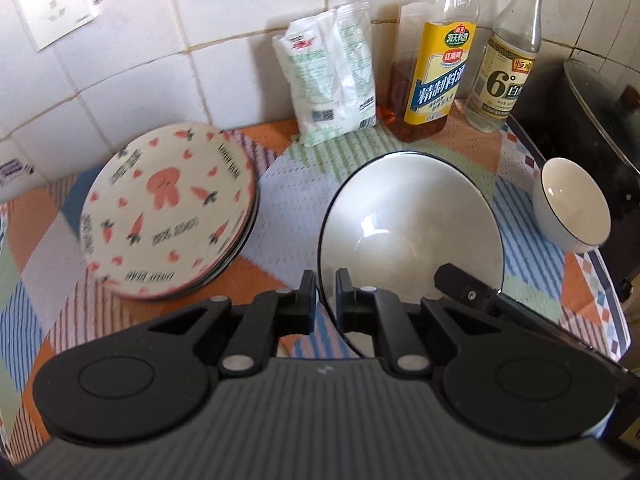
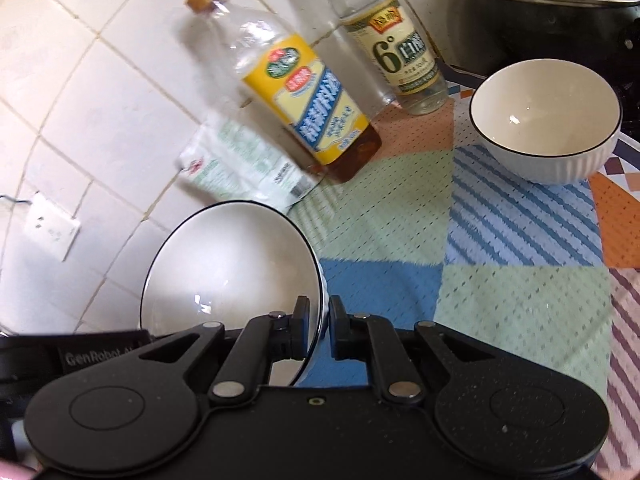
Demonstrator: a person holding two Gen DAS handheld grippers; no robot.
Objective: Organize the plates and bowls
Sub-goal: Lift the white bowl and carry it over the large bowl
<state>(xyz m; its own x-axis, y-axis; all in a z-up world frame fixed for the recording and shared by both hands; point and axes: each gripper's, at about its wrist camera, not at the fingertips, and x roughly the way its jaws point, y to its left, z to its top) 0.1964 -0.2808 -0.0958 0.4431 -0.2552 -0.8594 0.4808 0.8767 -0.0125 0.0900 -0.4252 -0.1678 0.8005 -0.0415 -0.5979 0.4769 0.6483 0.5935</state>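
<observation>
Midway: carrot-print ceramic plates (image 1: pixel 168 216) stacked, wide black-rimmed white bowl (image 1: pixel 408 232) clamped by left gripper (image 1: pixel 325 292) and right gripper (image 2: pixel 319 328), small ribbed white bowl (image 2: pixel 544 120) unsorted.

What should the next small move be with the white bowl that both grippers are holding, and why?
Probably carry the large white bowl toward the small bowl and line it up there. The left gripper and right gripper each pinch its rim on opposite sides. The carrot-print plates are already stacked, so pairing the two black-rimmed bowls looks like what's left.
</observation>
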